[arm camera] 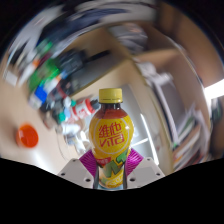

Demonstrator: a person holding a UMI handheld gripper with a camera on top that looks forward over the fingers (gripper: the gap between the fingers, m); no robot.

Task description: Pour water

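A yellow drink bottle (111, 135) with a yellow cap and a red-lettered label stands upright between my fingers. My gripper (111, 166) is shut on the bottle: both magenta pads (92, 159) press against its lower sides. The bottle's base is hidden behind the gripper body. The bottle appears lifted, with the room tilted behind it.
An orange round object (28, 135) lies on the pale table surface to the left. Several bottles and cluttered items (50, 85) stand behind it. A cabinet or shelf unit (160, 95) stands to the right of the bottle.
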